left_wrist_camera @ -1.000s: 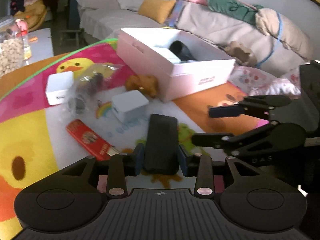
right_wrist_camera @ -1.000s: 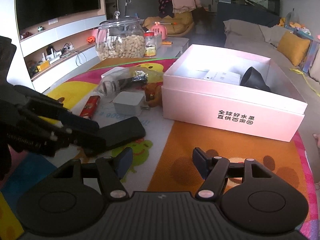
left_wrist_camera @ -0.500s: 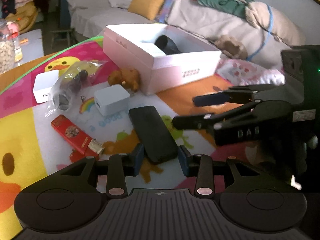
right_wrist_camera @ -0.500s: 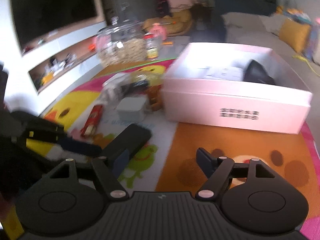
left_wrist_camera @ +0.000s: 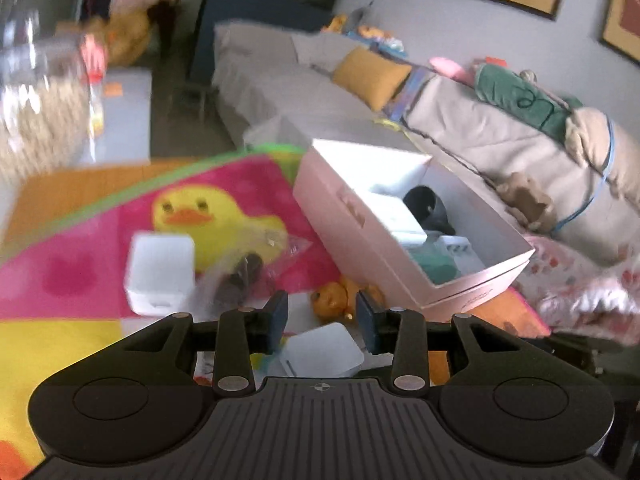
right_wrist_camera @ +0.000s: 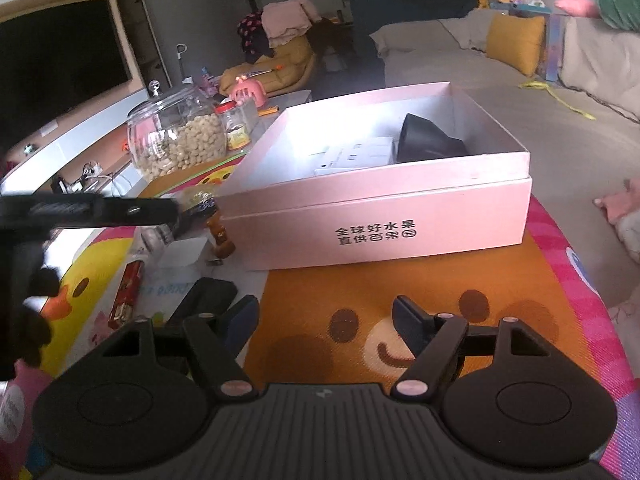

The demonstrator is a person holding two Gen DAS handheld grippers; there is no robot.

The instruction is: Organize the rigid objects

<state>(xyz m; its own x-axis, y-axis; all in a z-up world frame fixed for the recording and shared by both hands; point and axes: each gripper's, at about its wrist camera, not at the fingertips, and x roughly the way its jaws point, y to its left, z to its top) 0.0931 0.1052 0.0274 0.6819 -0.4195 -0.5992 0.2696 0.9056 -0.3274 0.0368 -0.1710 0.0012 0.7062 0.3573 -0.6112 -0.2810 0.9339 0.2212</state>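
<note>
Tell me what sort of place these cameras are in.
Most likely a family living room: a long sofa with a yellow cushion, a big dark TV screen on the wall, and a colourful children's play mat where a pink box sits.

On the mat lay two white cubes [left_wrist_camera: 160, 272] [left_wrist_camera: 322, 350], one pink box [right_wrist_camera: 380, 208], one red lighter [right_wrist_camera: 127, 294], one black phone [right_wrist_camera: 202, 304], and two grippers [left_wrist_camera: 320, 316] [right_wrist_camera: 324, 320].

Home liv. rm, prob.: sofa [left_wrist_camera: 304, 92], TV [right_wrist_camera: 60, 64].

Open pink box [right_wrist_camera: 400, 220] on mat, black phone [right_wrist_camera: 206, 300] lying flat, white cube [left_wrist_camera: 322, 354] beside orange toy [left_wrist_camera: 332, 300]
</note>
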